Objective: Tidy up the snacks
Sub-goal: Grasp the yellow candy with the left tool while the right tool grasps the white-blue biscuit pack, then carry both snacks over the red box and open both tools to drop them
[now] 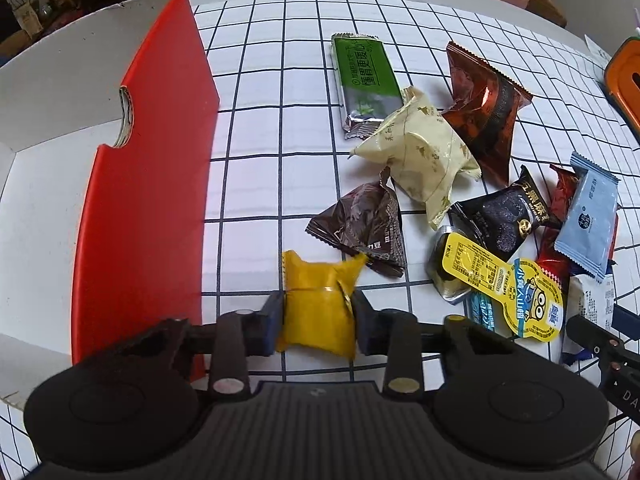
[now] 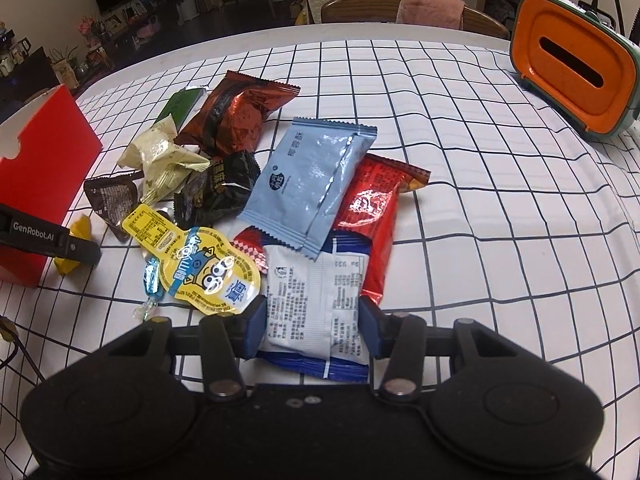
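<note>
Left tongs (image 1: 318,312): pads pressed on both sides of the yellow pack (image 1: 316,308), gripping it across the middle, low on the tabletop (image 1: 256,128).
Right tongs (image 2: 311,326): closed on the white pack (image 2: 316,304), one pad on each long edge.
Yellow pack: sits at 6 o'clock in the left view, just right of the red box (image 1: 148,184); small, crinkly, surely light; a mid-body pinch looks safest, since the twisted ends would slip.
White pack: at 6 o'clock in the right view, its top tucked under the blue pack (image 2: 312,184); soft, glossy film, likely slippery, so the edge grip suits it.
Pile: the rest lie loose from 12 to 3 o'clock in the left view, overlapping.
Box: open and at 9 o'clock, seemingly the drop spot.
Risk: lifting the white pack may drag the blue one along.
</note>
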A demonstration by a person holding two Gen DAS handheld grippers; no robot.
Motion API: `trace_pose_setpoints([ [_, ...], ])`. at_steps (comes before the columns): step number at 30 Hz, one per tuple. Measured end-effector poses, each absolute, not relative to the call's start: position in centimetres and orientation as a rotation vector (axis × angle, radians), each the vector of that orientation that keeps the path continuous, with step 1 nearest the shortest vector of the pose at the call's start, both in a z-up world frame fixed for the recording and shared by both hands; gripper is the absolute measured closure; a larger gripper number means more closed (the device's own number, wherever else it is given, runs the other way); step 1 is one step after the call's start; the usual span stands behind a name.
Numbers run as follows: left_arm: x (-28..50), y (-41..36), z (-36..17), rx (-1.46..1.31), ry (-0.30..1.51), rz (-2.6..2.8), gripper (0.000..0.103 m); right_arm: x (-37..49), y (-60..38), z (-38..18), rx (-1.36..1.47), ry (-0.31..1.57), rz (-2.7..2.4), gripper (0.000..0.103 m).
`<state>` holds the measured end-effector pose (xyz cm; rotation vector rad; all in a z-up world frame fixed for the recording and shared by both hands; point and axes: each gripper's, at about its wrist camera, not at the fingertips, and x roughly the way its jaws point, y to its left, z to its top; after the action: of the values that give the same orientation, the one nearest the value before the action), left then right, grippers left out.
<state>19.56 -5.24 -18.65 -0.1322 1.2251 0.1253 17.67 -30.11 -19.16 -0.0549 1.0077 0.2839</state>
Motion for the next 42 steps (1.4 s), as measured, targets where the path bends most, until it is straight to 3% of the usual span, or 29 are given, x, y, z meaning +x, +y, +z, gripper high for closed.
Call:
trace_pose_setpoints([
  [24, 15.2, -5.3, -14.5, -0.160, 1.167, 0.067, 0.070, 14.3, -30.3, -14.5, 0.017, 0.946, 0.326, 0.056],
  [42, 12.7, 0.9, -6.9, -0.107, 1.041, -0.011, 0.070, 13.0, -21.2, -6.6, -0.007, 0.853, 0.431, 0.056],
])
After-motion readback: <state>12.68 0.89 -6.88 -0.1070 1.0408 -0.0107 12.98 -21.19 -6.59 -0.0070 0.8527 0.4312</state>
